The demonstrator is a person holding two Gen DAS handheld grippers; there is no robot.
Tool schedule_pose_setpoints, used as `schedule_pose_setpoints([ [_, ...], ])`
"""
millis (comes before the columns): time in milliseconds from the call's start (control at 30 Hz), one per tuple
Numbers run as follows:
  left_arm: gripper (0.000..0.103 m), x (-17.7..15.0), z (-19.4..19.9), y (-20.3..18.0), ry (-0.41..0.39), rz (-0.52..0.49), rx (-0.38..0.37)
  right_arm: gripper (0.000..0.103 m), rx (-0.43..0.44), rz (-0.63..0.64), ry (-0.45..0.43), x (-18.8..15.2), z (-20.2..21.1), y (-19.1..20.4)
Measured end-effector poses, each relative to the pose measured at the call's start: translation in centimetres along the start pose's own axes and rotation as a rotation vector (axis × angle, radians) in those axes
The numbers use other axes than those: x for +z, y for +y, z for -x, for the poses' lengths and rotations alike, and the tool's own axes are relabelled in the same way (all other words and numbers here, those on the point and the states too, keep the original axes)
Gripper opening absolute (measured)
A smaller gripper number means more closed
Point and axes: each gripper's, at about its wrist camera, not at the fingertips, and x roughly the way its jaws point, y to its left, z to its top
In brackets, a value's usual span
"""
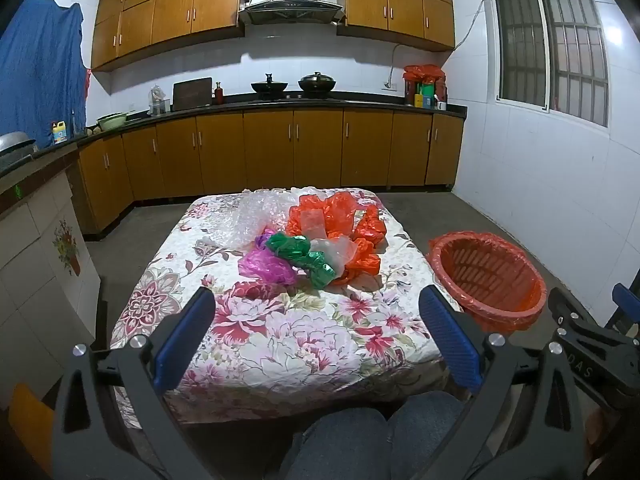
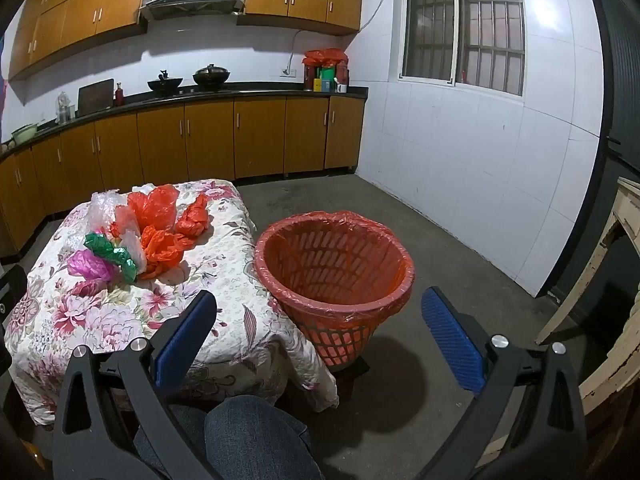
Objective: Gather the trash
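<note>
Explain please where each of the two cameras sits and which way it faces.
Left wrist view: sits on the left tool, faces forward and a little down at the table with the plastic bags; its open blue fingers, the person's knees and part of the right tool show.
Right wrist view: sits on the right tool, faces the orange bin beside the table; open fingers and one knee show.
Both share table, bags, bin and kitchen counter.

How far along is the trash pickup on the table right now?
Nothing looks done: the bin shows only its liner. Nothing is in hand: the left gripper and right gripper are open and empty. Left: the orange, green, pink and clear bags on the table.
</note>
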Motion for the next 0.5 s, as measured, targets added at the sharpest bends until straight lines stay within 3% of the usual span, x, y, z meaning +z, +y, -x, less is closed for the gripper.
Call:
schedule_pose_setpoints([
  [500,0.099,0.01,-0.02,0.0,0.003,0.0,0.0,0.101,0.002,-0.003,-0.001,-0.01,0.04,-0.06],
])
